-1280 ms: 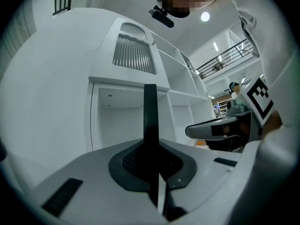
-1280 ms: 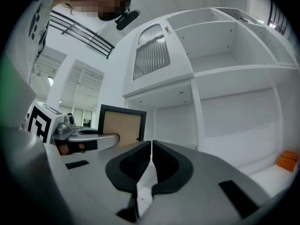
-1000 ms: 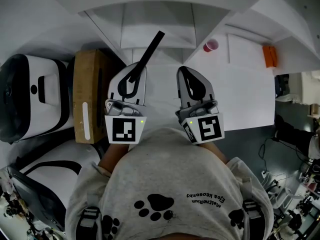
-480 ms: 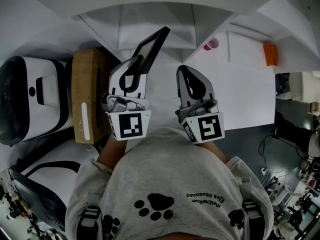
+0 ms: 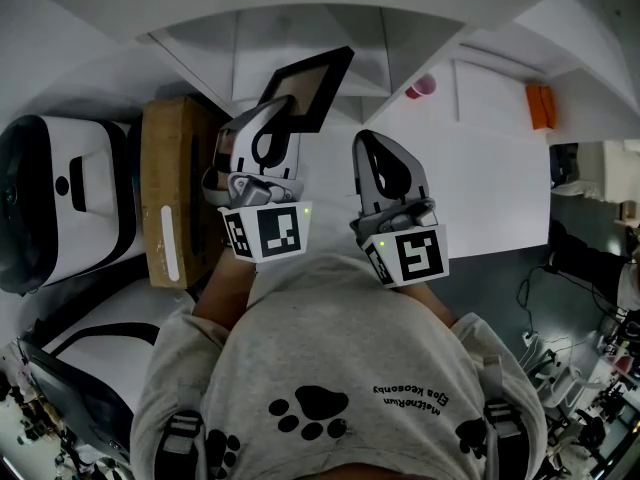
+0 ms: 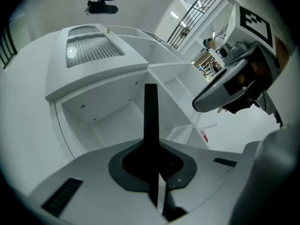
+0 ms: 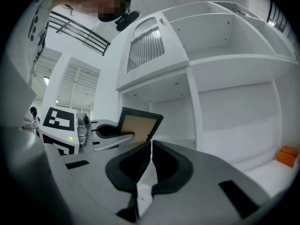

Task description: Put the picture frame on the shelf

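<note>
The picture frame (image 5: pixel 306 88) is black-edged with a brown panel. My left gripper (image 5: pixel 268 126) is shut on its near edge and holds it up, tilted, in front of the white shelf unit (image 5: pixel 300 43). In the left gripper view the frame (image 6: pixel 150 125) shows edge-on as a thin dark bar rising from the closed jaws (image 6: pixel 154 172), with the shelf compartments (image 6: pixel 108 111) behind. My right gripper (image 5: pixel 385 168) hangs beside it, shut with nothing between its jaws. In the right gripper view the frame (image 7: pixel 137 125) and the left gripper (image 7: pixel 93 135) appear at the left, before the shelf (image 7: pixel 225 97).
A brown cardboard box (image 5: pixel 172 193) lies left of my left gripper, beside a white-and-black machine (image 5: pixel 60 193). On the white surface to the right stand a small red cup (image 5: pixel 422 87) and an orange object (image 5: pixel 540 108). The orange object (image 7: pixel 287 154) also sits low in the shelf's right compartment.
My left gripper has turned and lifted the frame: it showed edge-on as a thin bar, and now its brown face is visible, higher and nearer the shelf. The right gripper stayed still.
</note>
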The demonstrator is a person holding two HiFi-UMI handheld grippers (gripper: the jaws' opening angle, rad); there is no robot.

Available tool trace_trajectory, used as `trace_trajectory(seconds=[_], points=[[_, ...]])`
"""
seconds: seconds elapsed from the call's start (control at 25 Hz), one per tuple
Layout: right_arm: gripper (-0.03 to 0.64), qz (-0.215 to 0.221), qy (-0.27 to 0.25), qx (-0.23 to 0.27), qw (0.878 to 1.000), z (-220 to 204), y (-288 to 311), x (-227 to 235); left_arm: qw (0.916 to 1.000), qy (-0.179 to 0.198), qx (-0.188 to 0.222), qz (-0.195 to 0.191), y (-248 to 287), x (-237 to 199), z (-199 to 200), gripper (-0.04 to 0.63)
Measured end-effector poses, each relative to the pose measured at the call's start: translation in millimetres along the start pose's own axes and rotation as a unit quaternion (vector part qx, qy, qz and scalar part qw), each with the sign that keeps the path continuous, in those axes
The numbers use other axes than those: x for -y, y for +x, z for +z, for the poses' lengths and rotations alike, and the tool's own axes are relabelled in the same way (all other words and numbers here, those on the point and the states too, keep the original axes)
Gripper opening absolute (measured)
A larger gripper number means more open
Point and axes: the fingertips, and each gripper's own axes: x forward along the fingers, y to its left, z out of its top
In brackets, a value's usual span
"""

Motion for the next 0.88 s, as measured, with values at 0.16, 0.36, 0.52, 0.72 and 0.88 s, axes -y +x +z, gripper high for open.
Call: trace_trajectory(seconds=[0.16,0.36,0.52,0.72,0.88], points=[[0.038,-0.001,0.002,0.000,1.000,0,0,2,0.9997,0.024,-0.007,-0.005,10,5,1,0.028],[0.038,-0.002,0.005,0.000,1.000,-1,0,4,0.9977,0.063,-0.021,-0.011,21,14,1,0.029],[0.038,-0.001,0.006,-0.002,1.000,-2,1,5,0.9955,0.085,-0.036,-0.021,27,21,-1,0.029],[0.038,0.010,0.006,-0.006,1.000,-5,4,3,0.9919,0.111,-0.053,-0.031,35,27,-6,0.029],[0.038,0.021,0.006,-0.013,1.000,-8,8,0,0.9871,0.142,-0.065,-0.037,40,31,-8,0.029]])
